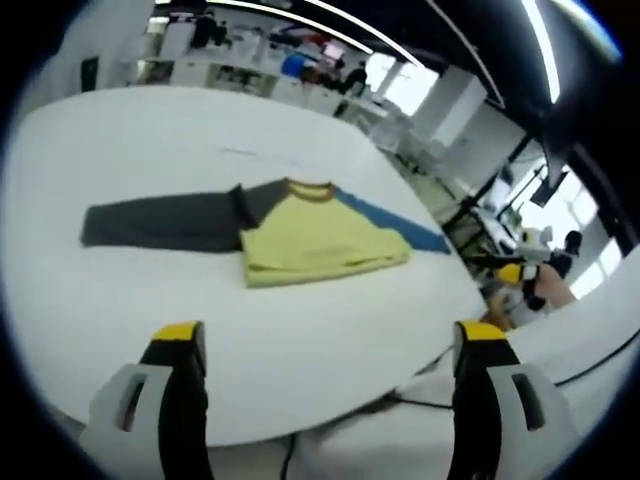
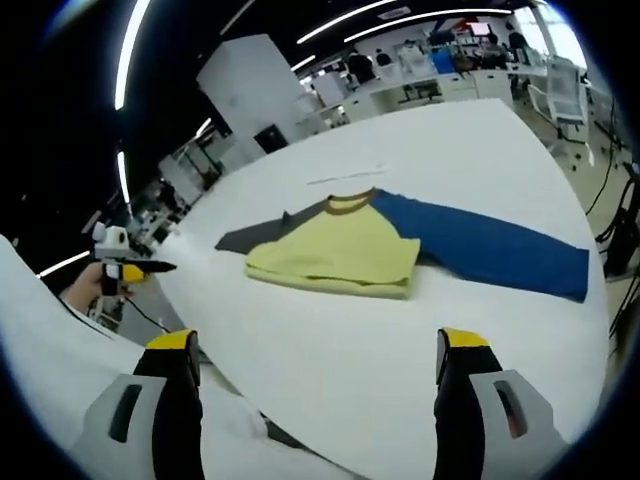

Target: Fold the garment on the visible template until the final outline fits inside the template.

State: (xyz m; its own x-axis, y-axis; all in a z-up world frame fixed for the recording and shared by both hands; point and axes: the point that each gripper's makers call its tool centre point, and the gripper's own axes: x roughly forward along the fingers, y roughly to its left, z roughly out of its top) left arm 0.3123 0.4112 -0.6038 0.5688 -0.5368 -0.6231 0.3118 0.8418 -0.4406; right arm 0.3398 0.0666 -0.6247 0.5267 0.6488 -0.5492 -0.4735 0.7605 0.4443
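A yellow-bodied garment (image 1: 315, 238) with a brown collar, one grey sleeve and one blue sleeve is seen lying flat at the centre of the frame on a white surface (image 1: 150, 130), its lower half folded up and both sleeves stretched outward. Bare surface is left on every side, its rounded edge running along the lower frame. The left hand-held gripper (image 1: 325, 345) and right hand-held gripper (image 2: 318, 355) are held spread, nothing between them.

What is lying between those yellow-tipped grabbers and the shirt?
Nothing visible. Bare white table separates the open left gripper and open right gripper from the shirt, which lies flat with both sleeves spread.
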